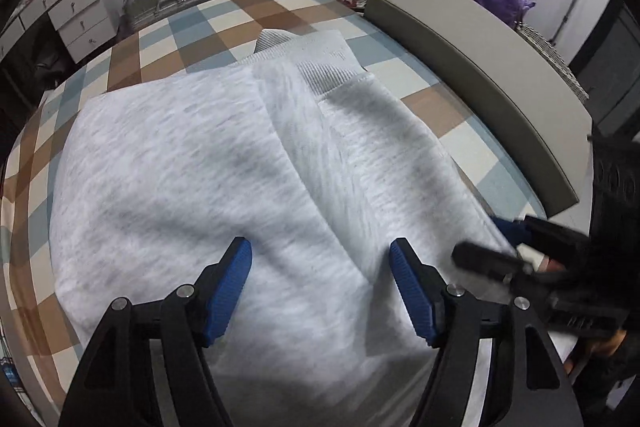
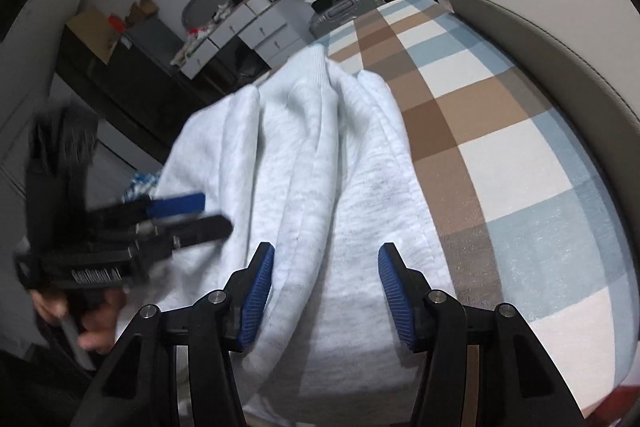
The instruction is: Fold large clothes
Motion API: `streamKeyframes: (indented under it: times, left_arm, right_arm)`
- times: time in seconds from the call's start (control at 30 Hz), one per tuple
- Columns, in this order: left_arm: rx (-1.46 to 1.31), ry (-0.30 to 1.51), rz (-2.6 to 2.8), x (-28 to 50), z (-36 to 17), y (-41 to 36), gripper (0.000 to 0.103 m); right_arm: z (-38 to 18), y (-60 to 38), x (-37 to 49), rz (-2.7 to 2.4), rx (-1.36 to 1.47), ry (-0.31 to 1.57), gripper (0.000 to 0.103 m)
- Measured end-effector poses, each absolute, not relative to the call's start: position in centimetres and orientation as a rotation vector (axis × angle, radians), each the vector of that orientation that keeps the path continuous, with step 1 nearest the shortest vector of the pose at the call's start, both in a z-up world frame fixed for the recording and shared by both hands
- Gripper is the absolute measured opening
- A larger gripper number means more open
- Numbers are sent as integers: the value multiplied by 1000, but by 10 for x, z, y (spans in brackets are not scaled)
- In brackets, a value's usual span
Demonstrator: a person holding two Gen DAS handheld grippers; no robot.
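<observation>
I hold the left gripper [image 1: 320, 255] and right gripper [image 2: 326, 259], jaws apart, over the near end of the grey sweatshirt [image 1: 192, 163] on the checked bedsheet [image 1: 224, 23].

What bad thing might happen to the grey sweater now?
The two grippers are close together, so the left gripper and right gripper might bump. The grey sweater lies near the bed's edge; a pull might drag it off. Its folds look bunched and may crease.

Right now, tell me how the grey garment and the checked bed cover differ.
The grey garment is plain heathered grey; the bed cover is checked in blue, brown and cream. The garment lies creased and doubled over; the cover lies flat beneath it. Both are soft fabric on the bed.
</observation>
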State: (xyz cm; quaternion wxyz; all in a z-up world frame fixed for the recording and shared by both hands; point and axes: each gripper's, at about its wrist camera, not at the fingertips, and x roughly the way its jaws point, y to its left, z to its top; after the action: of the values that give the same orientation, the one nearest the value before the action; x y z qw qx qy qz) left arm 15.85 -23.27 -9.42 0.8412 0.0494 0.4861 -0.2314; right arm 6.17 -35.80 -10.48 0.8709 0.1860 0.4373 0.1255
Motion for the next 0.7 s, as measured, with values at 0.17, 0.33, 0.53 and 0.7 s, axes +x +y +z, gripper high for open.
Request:
streamKeyframes:
  times: [0.17,0.33,0.53,0.7]
  left_arm:
    - [176,1050,-410,168,-102,-246,80]
    - [270,970,-359,159,-109,-253,73]
    - [211,894,-423,151,-95,-224,3]
    - [112,859,-475,147,-84,-205,2]
  right_arm:
    - [-108,-361,57,270,399,899,53]
    - [-103,-364,49,292,401,899,53]
    - [-87,-393,40,248,459,789,55]
    - [-105,-376,51,122,331,866,28]
